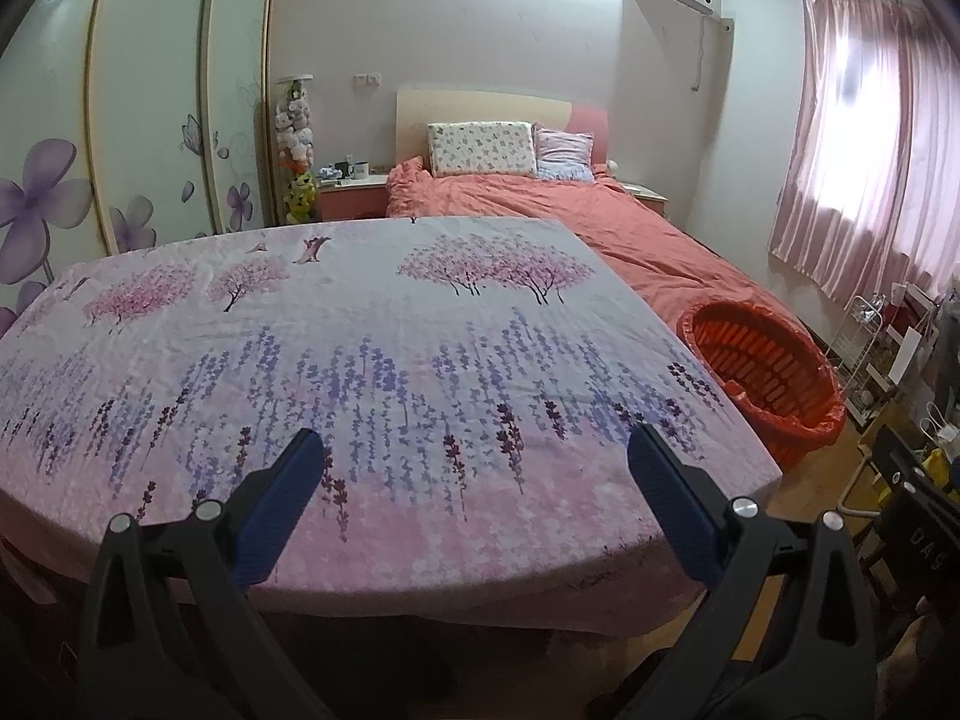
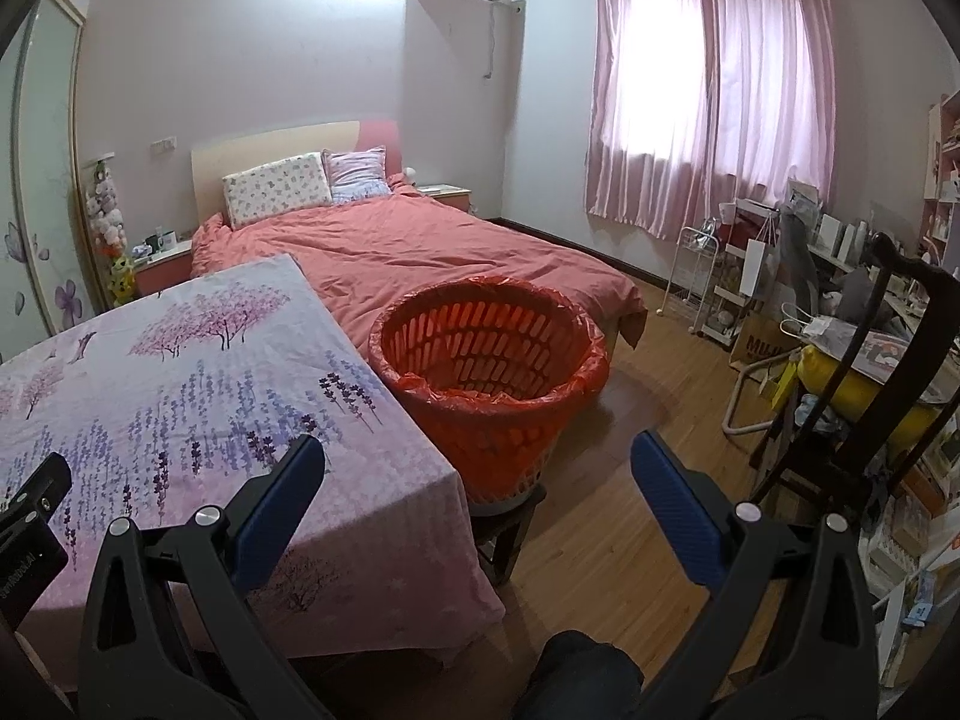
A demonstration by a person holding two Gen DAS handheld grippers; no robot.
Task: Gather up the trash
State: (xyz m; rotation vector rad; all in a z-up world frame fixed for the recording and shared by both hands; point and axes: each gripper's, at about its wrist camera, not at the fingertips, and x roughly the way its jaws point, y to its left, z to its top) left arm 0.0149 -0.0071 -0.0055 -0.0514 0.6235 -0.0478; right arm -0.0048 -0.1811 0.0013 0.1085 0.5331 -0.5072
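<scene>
An orange slatted basket (image 2: 489,378) lined with an orange bag stands on a low stool just right of the table; it also shows in the left wrist view (image 1: 762,372). The table wears a cloth (image 1: 360,348) printed with pink trees and purple flowers, and no trash shows on it. My left gripper (image 1: 477,450) is open and empty over the table's near edge. My right gripper (image 2: 477,456) is open and empty, hovering near the table's right corner in front of the basket. Part of the left gripper (image 2: 30,516) shows at the right wrist view's left edge.
A bed (image 2: 420,252) with a coral duvet lies behind the table and basket. Wood floor (image 2: 630,480) runs to the right. A dark chair (image 2: 888,360), a white rack (image 2: 696,276) and cluttered shelves crowd the right side. Wardrobe doors (image 1: 150,120) stand at left.
</scene>
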